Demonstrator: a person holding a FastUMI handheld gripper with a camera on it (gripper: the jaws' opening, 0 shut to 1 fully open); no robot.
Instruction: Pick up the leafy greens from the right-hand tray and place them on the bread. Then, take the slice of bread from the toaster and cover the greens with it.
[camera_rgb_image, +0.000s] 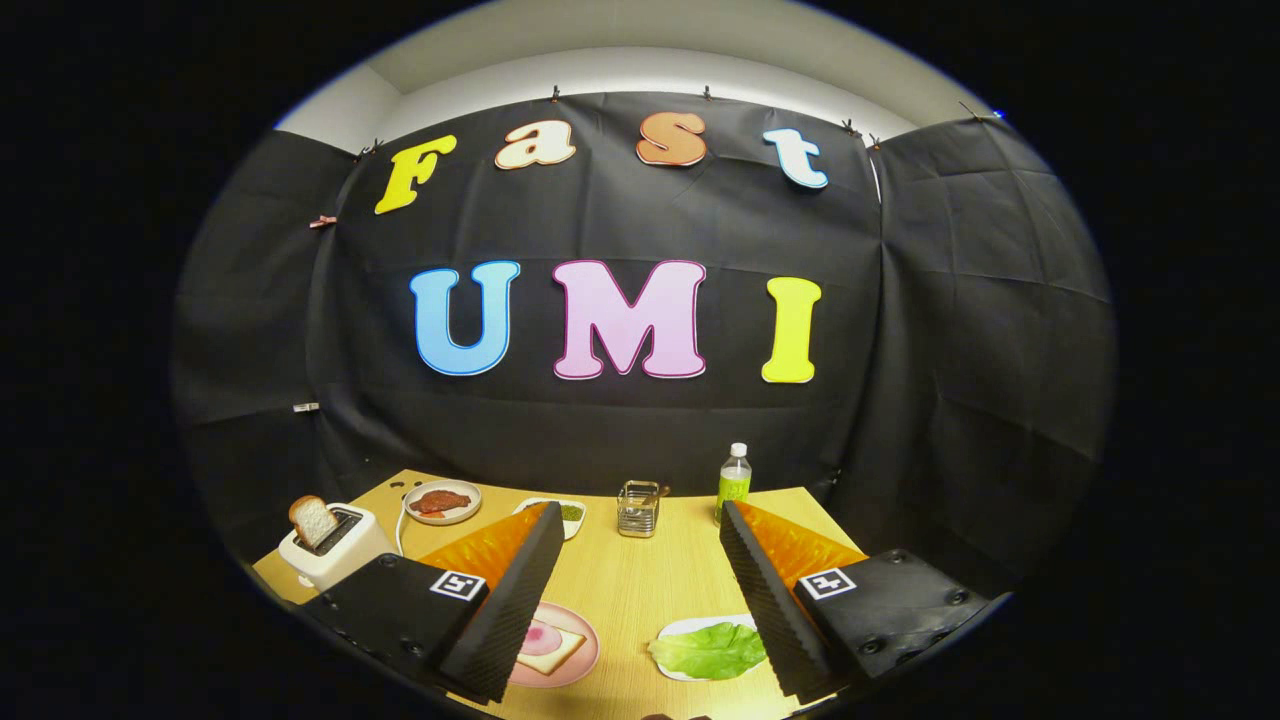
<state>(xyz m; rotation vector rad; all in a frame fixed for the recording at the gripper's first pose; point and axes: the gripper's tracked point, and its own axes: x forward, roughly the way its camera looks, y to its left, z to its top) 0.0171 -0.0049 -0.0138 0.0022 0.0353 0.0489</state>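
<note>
We judge nothing done yet: our gripper (640, 600) hangs spread and empty above the table, the leafy greens (708, 650) lie on their tray (672, 630) between the fingers, and one bread slice (313, 520) stands in the toaster (335, 548).

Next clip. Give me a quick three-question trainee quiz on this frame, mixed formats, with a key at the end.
1. True or false: the gripper has its jaws shut on the leafy greens.
2. Multiple choice: the slice of bread sticking up from the toaster is A) lying flat on the table, B) standing in the slot, C) on the pink plate.
3. Fill in: beyond the jaws, next to the wire basket, stands a green ____.

Key: 1 false, the jaws are open and the greens lie on their white tray near the right jaw; 2 B; 3 bottle.
</note>
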